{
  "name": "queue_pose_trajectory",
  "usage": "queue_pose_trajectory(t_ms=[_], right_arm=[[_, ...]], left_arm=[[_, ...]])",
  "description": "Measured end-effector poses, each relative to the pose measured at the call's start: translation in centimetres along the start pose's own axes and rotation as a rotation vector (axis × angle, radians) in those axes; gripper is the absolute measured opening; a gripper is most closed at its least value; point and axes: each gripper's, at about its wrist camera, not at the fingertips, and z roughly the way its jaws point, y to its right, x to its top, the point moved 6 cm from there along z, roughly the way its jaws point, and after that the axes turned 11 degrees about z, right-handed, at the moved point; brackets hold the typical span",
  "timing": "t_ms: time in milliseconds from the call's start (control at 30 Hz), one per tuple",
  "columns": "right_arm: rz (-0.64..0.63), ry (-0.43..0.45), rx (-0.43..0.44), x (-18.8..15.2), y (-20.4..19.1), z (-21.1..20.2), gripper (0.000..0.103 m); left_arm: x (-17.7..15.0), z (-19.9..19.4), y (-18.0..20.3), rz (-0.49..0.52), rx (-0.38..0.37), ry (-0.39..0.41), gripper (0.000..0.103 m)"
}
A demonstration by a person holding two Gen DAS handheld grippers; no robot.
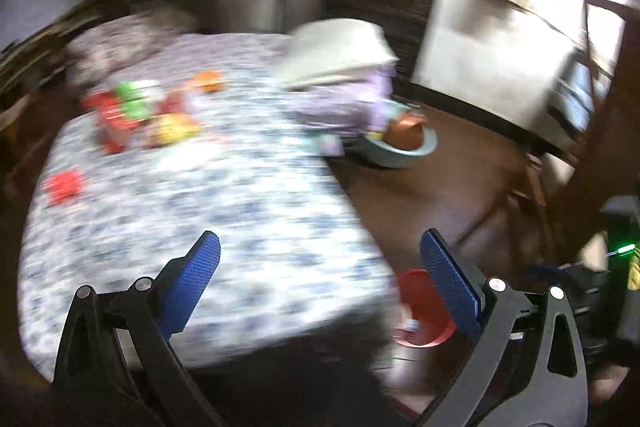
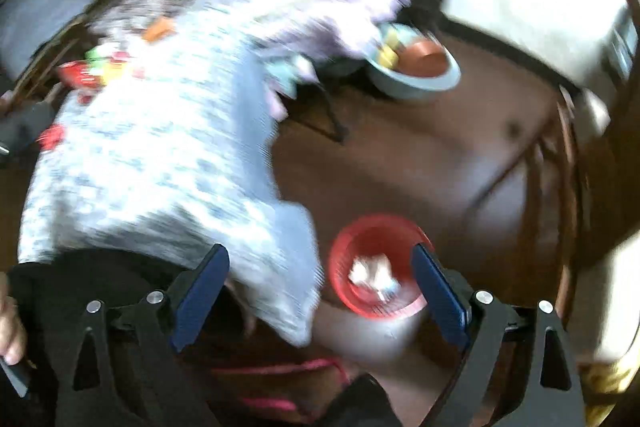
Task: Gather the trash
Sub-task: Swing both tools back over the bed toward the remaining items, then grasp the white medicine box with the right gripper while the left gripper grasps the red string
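I see both grippers angled downward, left gripper [image 1: 320,251] and right gripper [image 2: 322,263] spread wide, empty. Red bin [image 2: 376,267] on floor beside bed [image 2: 160,147] holds pale crumpled scraps; frames blurred.

Left gripper [image 1: 320,255] and right gripper [image 2: 320,267]: black angular arms, silver round screws behind the fingers, blue textured pads [image 1: 192,283] facing inward.
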Motion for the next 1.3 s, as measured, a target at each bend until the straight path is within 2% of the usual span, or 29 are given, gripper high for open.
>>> queue_pose_trajectory(t_ms=[67,100,233,333,400,500,600,700,767,900,1133,1200,1300], right_arm=[[-0.063,0.051,0.067,1.1,-5.2,-1.3,0.095],[-0.088,0.07,0.1,1.6,-7.5,-1.7,0.095],[-0.177,0.151,0.226,3.6,-16.8,-2.2,0.097],[-0.222,0.172,0.299,5.6,-22.6,-0.4,0.097],[-0.229,0.182,0.32,6.4,-25.0,0.7,0.097],[-0.244,0.206,0.336,7.6,-28.2,2.8,0.097],[-0.246,0.223,0.343,8.0,-29.4,4.2,0.097],[-0.243,0.234,0.336,7.9,-28.7,5.1,0.097],[-0.231,0.202,0.328,7.8,-28.2,6.1,0.097],[-0.192,0.147,0.323,7.8,-26.8,7.3,0.097],[-0.199,0.068,0.265,8.2,-27.1,10.3,0.097],[-0.197,0.021,0.259,8.8,-27.7,11.8,0.097],[-0.151,0.002,0.252,10.8,-27.7,13.3,0.097]], left_arm=[[-0.8,-1.1,-4.2,-0.041,0.09,0.002,0.096],[-1.4,-1.9,-7.5,-0.073,0.169,0.007,0.096],[-2.7,-4.2,-15.9,-0.175,0.352,0.028,0.096],[-2.5,-4.9,-21.1,-0.247,0.429,0.039,0.096],[-2.1,-4.5,-24.0,-0.291,0.455,0.032,0.096],[-1.8,-3.6,-26.3,-0.332,0.476,0.033,0.096],[-2.5,-2.6,-28.0,-0.374,0.516,0.043,0.096],[-4.0,-1.3,-29.0,-0.427,0.496,0.023,0.096],[-4.4,-1.0,-29.4,-0.445,0.479,0.016,0.096],[-4.7,-1.6,-29.4,-0.476,0.466,0.053,0.096],[-4.3,-0.8,-28.1,-0.428,0.49,0.021,0.096],[-4.1,-0.8,-28.0,-0.417,0.493,0.022,0.096],[-4.3,-0.4,-28.2,-0.419,0.483,0.009,0.096]])
